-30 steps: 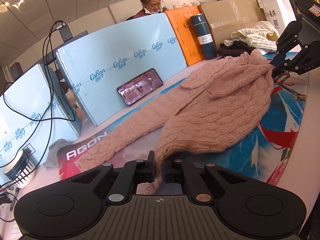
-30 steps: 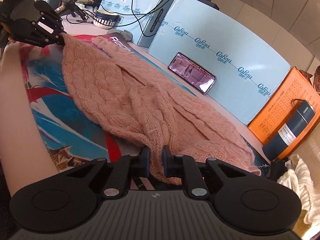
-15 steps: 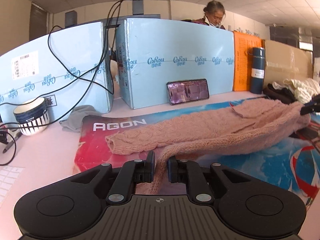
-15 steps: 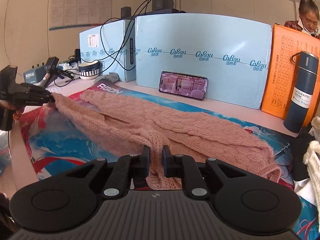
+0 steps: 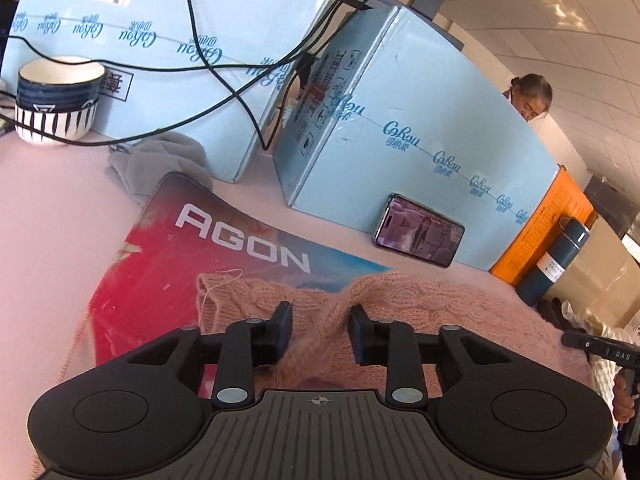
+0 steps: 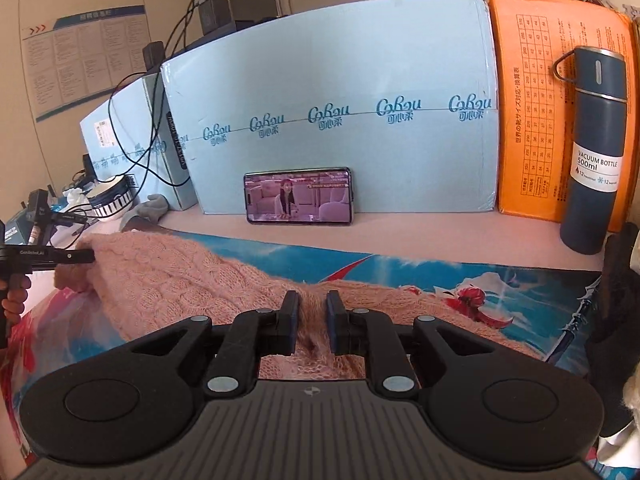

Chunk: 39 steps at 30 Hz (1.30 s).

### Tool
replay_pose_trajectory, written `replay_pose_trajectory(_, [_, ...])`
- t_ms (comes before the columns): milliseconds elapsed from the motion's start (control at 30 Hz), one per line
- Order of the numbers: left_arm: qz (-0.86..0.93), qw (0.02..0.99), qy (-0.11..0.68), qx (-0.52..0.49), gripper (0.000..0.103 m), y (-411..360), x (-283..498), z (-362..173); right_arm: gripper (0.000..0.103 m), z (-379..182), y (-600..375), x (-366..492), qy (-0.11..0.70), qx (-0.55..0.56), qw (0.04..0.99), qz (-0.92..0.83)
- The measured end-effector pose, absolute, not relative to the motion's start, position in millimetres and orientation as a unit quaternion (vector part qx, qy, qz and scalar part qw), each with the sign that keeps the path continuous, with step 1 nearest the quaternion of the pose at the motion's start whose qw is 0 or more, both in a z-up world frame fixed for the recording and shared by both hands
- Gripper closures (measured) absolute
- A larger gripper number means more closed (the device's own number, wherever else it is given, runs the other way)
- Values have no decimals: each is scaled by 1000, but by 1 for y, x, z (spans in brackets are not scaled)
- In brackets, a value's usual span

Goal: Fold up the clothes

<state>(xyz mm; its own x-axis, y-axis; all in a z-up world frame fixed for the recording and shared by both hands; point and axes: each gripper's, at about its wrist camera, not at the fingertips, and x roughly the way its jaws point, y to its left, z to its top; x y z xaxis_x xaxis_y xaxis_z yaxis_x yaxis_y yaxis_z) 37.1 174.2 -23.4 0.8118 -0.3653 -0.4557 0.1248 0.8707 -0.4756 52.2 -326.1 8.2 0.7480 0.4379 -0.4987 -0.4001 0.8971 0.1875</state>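
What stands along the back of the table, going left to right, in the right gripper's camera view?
Striped cup → grey cloth → pale blue box with a phone leaning on it → orange box → blue vacuum bottle.

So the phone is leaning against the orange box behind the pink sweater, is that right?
Not quite. The phone leans against the light blue box, not the orange box, behind the pink sweater; the right wrist view shows it.
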Motion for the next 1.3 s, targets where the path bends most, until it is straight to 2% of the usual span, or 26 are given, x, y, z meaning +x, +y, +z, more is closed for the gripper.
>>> replay_pose_trajectory(33, [-129, 921, 282, -235, 53, 176, 41, -28, 76, 6, -326, 57, 280, 37, 936, 210])
replay_pose_trajectory(67, [-127, 915, 287, -252, 51, 179, 46, -32, 70, 4, -328, 61, 283, 44, 938, 196])
replay_pose_trajectory(100, [-129, 910, 288, -270, 51, 182, 47, -36, 56, 3, -331, 62, 280, 55, 940, 188])
replay_pose_trajectory(200, [-135, 892, 290, -319, 44, 192, 49, -45, 42, 3, -345, 55, 260, 91, 944, 179])
replay_pose_trajectory(233, [-140, 888, 286, -330, 37, 195, 48, -45, 33, 5, -350, 50, 252, 96, 946, 177])
replay_pose_trajectory(267, [-143, 885, 281, -342, 28, 197, 46, -46, 30, 6, -354, 45, 245, 98, 948, 176])
replay_pose_trajectory(300, [-145, 882, 275, -353, 27, 200, 44, -45, 26, 7, -359, 40, 239, 100, 950, 176])
replay_pose_trajectory(567, [-135, 889, 264, -349, 25, 197, 27, -43, 24, -10, -374, 20, 272, 75, 944, 173])
replay_pose_trajectory(600, [-127, 893, 264, -342, 25, 194, 25, -43, 25, -13, -373, 22, 275, 77, 943, 171])
replay_pose_trajectory(667, [-111, 902, 264, -324, 25, 190, 21, -42, 32, -18, -373, 25, 281, 88, 941, 169])
replay_pose_trajectory(700, [-102, 906, 264, -314, 27, 188, 19, -42, 47, -20, -371, 25, 283, 86, 940, 169])
replay_pose_trajectory(733, [-93, 910, 265, -304, 33, 185, 17, -41, 65, -22, -368, 25, 284, 77, 941, 168])
replay_pose_trajectory(767, [-85, 916, 269, -284, 62, 182, 17, -41, 71, -23, -365, 24, 285, 68, 941, 168])
replay_pose_trajectory(800, [-76, 922, 273, -265, 78, 178, 17, -41, 80, -23, -362, 23, 283, 60, 943, 167])
replay_pose_trajectory(833, [-66, 926, 275, -250, 95, 174, 19, -42, 86, -23, -360, 22, 278, 52, 945, 165])
replay_pose_trajectory(1067, [-74, 948, 217, -221, 95, 166, 20, -24, 90, -4, -361, 30, 231, 51, 960, 151])
replay_pose_trajectory(1200, [-61, 944, 236, -224, 95, 166, 37, -28, 90, 3, -357, 51, 227, 48, 963, 140])
replay_pose_trajectory(1300, [-48, 937, 264, -224, 95, 167, 50, -36, 90, -7, -351, 71, 256, 36, 959, 115])
